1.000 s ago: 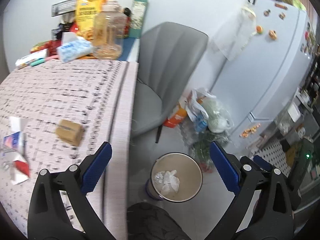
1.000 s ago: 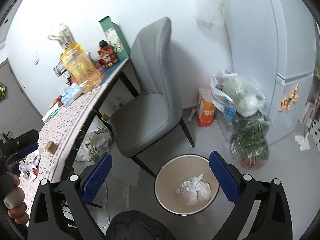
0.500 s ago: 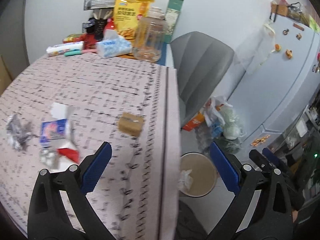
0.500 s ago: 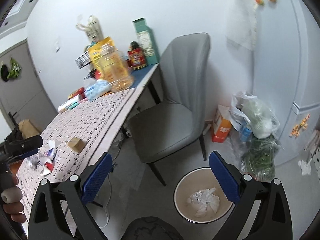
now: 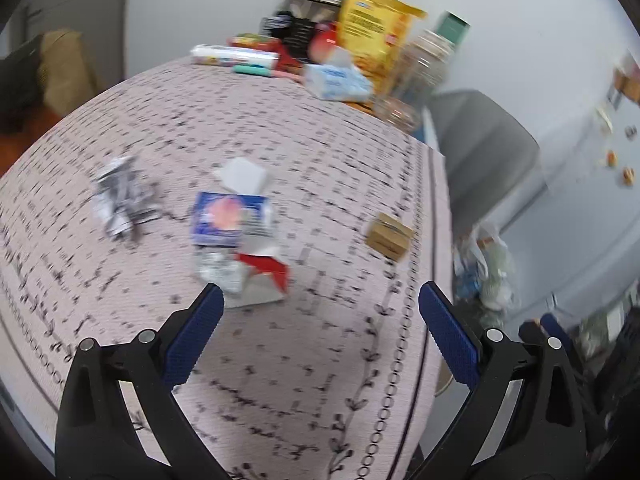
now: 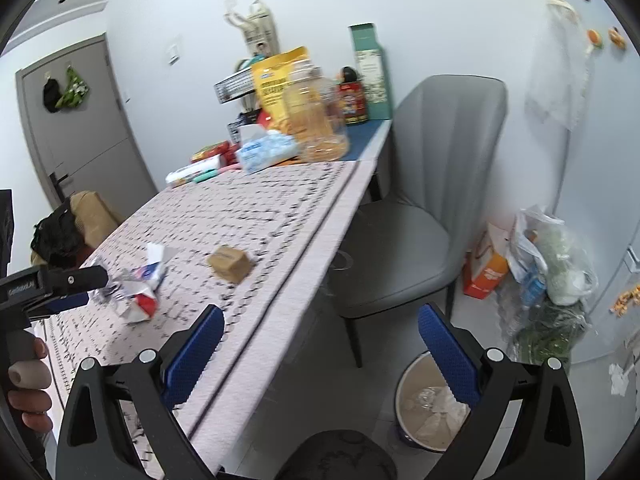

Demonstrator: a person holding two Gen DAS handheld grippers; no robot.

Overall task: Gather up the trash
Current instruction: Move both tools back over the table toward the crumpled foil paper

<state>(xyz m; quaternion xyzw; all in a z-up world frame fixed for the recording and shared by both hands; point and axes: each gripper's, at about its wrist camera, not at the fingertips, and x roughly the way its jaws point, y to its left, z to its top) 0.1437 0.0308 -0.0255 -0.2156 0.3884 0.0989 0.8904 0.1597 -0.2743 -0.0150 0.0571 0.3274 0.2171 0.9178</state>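
1. The left gripper (image 5: 319,314) hangs over the patterned tablecloth (image 5: 280,380), its blue-padded jaws wide apart and empty. The whole left wrist view is smeared by motion blur.
2. Just ahead of the left finger lies a heap of trash: a torn red-and-white carton (image 5: 262,280) with crumpled foil against it, and behind that a blue wrapper (image 5: 228,220) with a pink spot. Its print is too blurred to read.
3. A white scrap of paper (image 5: 244,174) sits behind the blue wrapper, and a crumpled silver wrapper (image 5: 120,200) lies apart to the left.
4. A small brown cardboard box (image 5: 389,236) stands alone near the table's right edge.
5. The right gripper (image 6: 318,346) is held off the table edge, jaws wide apart, nothing between them.
6. Beneath its right finger stands the trash bin (image 6: 404,400) on the floor, with crumpled clear plastic inside; the finger covers part of its rim.
7. In the right wrist view the left gripper's black body hides part of the heap; a hand (image 6: 28,384) on its handle is cut off by the frame.
8. A grey chair (image 6: 404,240) stands by the table; beside it a full plastic bag (image 6: 556,256) is piled on the floor.
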